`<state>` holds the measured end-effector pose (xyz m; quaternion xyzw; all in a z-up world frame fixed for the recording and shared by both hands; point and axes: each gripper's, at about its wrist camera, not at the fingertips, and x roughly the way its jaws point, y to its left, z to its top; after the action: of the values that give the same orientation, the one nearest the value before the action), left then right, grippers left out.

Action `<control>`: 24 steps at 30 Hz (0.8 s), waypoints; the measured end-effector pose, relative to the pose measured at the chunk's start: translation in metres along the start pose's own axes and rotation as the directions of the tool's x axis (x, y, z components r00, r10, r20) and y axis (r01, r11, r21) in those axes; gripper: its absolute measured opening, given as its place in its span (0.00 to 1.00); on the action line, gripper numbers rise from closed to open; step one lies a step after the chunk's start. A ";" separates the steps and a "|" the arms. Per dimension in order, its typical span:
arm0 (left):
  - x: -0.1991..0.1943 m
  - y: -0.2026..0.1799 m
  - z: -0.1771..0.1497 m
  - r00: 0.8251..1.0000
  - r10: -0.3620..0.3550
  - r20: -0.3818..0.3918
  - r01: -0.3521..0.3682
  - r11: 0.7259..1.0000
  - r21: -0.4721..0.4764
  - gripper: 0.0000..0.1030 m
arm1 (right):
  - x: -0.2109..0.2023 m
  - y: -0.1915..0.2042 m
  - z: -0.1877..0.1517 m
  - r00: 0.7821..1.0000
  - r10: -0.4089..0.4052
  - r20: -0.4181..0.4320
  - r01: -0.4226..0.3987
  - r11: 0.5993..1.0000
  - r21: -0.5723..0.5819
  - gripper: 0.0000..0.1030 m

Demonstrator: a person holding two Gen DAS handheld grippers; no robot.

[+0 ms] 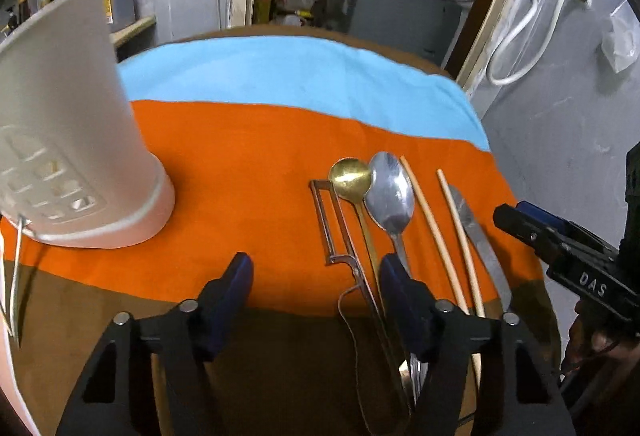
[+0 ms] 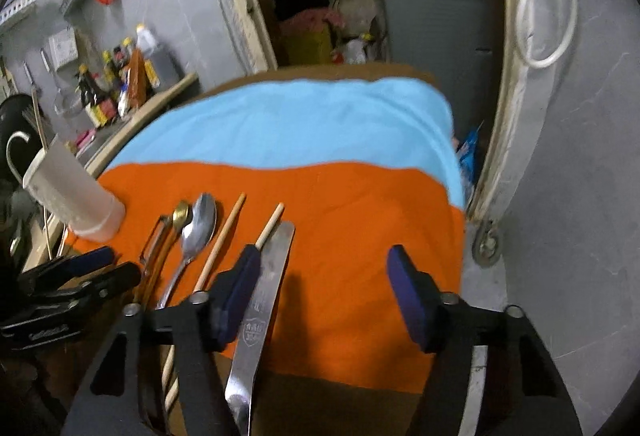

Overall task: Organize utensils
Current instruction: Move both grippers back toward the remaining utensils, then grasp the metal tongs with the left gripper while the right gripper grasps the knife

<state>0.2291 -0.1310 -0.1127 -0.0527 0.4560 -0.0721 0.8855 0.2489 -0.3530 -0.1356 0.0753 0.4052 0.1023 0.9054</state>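
Observation:
Utensils lie side by side on the orange cloth [image 1: 248, 172]: a metal peeler [image 1: 340, 236], a gold spoon [image 1: 350, 176], a steel spoon [image 1: 390, 196], two wooden chopsticks [image 1: 428, 220] and a knife [image 1: 476, 232]. A white utensil holder [image 1: 76, 140] stands at the left. My left gripper [image 1: 316, 276] is open and empty, just before the peeler and spoons. My right gripper [image 2: 324, 268] is open and empty above the cloth, its left finger beside the knife [image 2: 264, 296]. The holder also shows in the right wrist view [image 2: 68, 192].
A blue cloth [image 1: 288, 76] covers the far half of the brown table [image 1: 280, 356]. The table edge drops off at the right beside a grey wall [image 2: 580, 176]. Bottles [image 2: 108, 84] stand on a shelf at the far left. A doorway lies behind.

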 end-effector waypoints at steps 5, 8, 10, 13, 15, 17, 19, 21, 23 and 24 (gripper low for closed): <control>0.008 -0.004 0.007 1.000 -0.010 -0.021 0.011 1.000 0.022 0.51 | 0.012 0.011 -0.005 0.999 0.015 -0.040 -0.017 0.999 -0.050 0.49; 0.010 -0.002 0.014 0.999 -0.006 -0.035 0.007 1.000 0.019 0.40 | 0.014 0.020 -0.005 0.998 0.009 -0.058 -0.014 0.996 -0.091 0.49; 0.012 0.000 0.017 0.999 -0.007 -0.052 0.008 1.000 0.017 0.37 | 0.015 0.029 -0.005 0.997 -0.002 -0.071 -0.007 0.991 -0.130 0.49; 0.012 -0.001 0.020 0.998 0.000 -0.068 0.002 0.999 0.037 0.36 | 0.019 0.039 -0.006 0.995 -0.043 -0.096 0.025 0.983 -0.182 0.49; 0.014 -0.001 0.021 0.996 0.002 -0.088 0.002 0.999 0.042 0.36 | 0.018 0.042 -0.007 0.992 -0.075 -0.097 0.053 0.976 -0.210 0.46; 0.019 -0.003 0.025 0.993 0.009 -0.115 -0.003 0.999 0.049 0.35 | 0.015 0.039 -0.006 0.990 -0.105 -0.099 0.083 0.975 -0.207 0.39; 0.021 -0.007 0.029 0.991 0.027 -0.130 -0.018 0.997 0.070 0.36 | 0.015 0.036 -0.001 0.987 -0.125 -0.103 0.104 0.976 -0.191 0.30; 0.024 -0.013 0.032 0.987 0.053 -0.150 -0.038 0.994 0.102 0.36 | 0.017 0.032 0.004 0.985 -0.117 -0.125 0.098 0.983 -0.154 0.29; 0.024 -0.014 0.035 0.985 0.065 -0.162 -0.047 0.993 0.113 0.35 | 0.020 0.028 0.010 0.984 -0.100 -0.148 0.082 0.989 -0.124 0.29; 0.025 -0.015 0.035 0.984 0.070 -0.167 -0.051 0.992 0.116 0.33 | 0.021 0.026 0.013 0.983 -0.086 -0.160 0.070 0.992 -0.101 0.29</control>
<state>0.2707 -0.1487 -0.1096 0.0167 0.5267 -0.0748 0.8466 0.2690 -0.3235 -0.1367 0.0074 0.4757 0.0917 0.8748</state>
